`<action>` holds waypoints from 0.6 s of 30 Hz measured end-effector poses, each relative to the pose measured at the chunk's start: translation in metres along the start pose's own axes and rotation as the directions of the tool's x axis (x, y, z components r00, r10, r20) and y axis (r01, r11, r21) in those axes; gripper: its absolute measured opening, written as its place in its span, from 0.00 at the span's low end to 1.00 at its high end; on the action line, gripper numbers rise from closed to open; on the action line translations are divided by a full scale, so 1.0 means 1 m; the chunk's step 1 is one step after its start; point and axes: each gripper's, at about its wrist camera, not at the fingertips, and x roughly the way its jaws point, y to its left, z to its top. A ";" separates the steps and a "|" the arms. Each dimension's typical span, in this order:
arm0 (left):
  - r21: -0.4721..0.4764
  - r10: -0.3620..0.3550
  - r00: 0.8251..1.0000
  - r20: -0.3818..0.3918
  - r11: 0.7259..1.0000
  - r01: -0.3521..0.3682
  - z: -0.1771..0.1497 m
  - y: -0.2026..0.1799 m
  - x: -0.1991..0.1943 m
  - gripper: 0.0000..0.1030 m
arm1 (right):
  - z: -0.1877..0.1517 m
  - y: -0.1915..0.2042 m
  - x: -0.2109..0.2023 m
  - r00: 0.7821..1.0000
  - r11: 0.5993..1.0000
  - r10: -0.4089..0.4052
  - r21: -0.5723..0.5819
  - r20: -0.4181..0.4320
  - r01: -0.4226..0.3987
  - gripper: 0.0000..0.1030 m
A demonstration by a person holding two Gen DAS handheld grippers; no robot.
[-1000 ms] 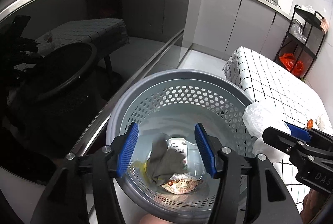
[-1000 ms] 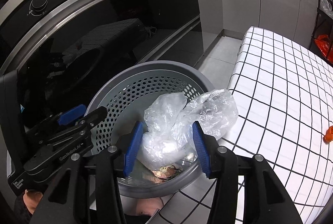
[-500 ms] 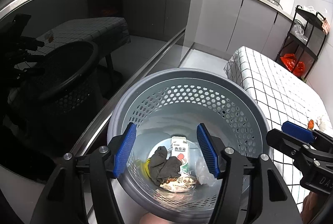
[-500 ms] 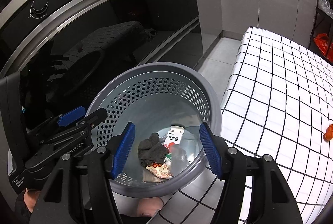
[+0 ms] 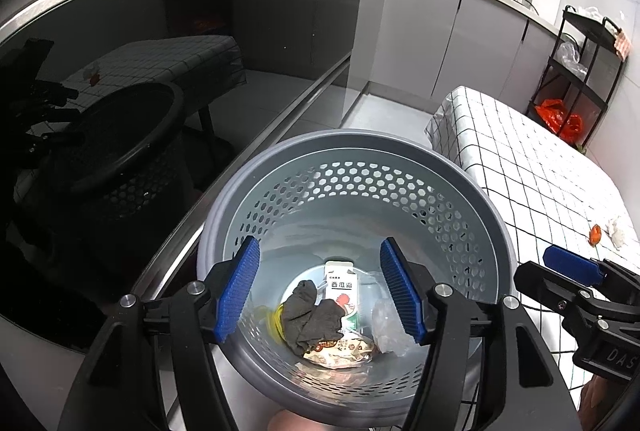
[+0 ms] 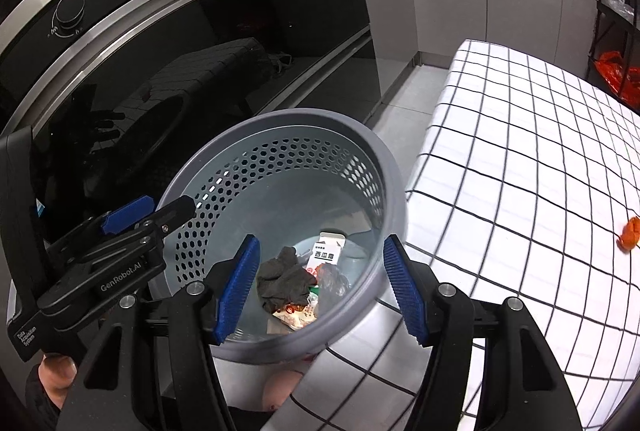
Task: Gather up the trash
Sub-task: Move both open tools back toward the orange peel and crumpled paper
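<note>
A grey perforated bin (image 5: 360, 159) (image 6: 304, 123) stands beside the checked table. Inside lie a dark cloth (image 5: 312, 319) (image 6: 284, 275), a white carton (image 5: 340, 283) (image 6: 326, 251), a snack wrapper (image 5: 340, 349) and a clear plastic bag (image 5: 386, 325) (image 6: 334, 281). My left gripper (image 5: 320, 291) is open and empty over the bin's near side. My right gripper (image 6: 318, 291) is open and empty above the bin's right rim; it also shows in the left wrist view (image 5: 576, 271). An orange scrap (image 5: 595, 233) (image 6: 630, 233) and a white crumpled scrap (image 5: 616, 231) lie on the table.
The table with a black-and-white checked cloth (image 6: 520, 159) lies to the right. A dark glass oven front (image 6: 180, 51) rises on the left. Grey cabinets (image 5: 460, 39) and a black rack with an orange bag (image 5: 560, 119) stand at the back.
My right gripper opened and let the clear plastic bag fall into the bin. It has since drifted slightly right. My left gripper stayed open over the bin.
</note>
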 end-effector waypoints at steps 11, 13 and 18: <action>0.017 -0.037 0.999 0.019 0.999 0.037 -0.005 -0.023 -0.014 0.66 | -0.022 -0.033 -0.033 0.998 0.995 -0.057 0.079 0.041 0.054 0.60; 0.028 -0.037 0.999 0.028 0.999 0.036 -0.007 -0.030 -0.018 0.67 | -0.027 -0.041 -0.041 0.997 0.993 -0.066 0.098 0.046 0.061 0.60; 0.049 -0.066 0.997 0.035 0.997 0.065 -0.010 -0.050 -0.027 0.69 | -0.047 -0.064 -0.066 0.991 0.986 -0.118 0.129 0.057 0.110 0.61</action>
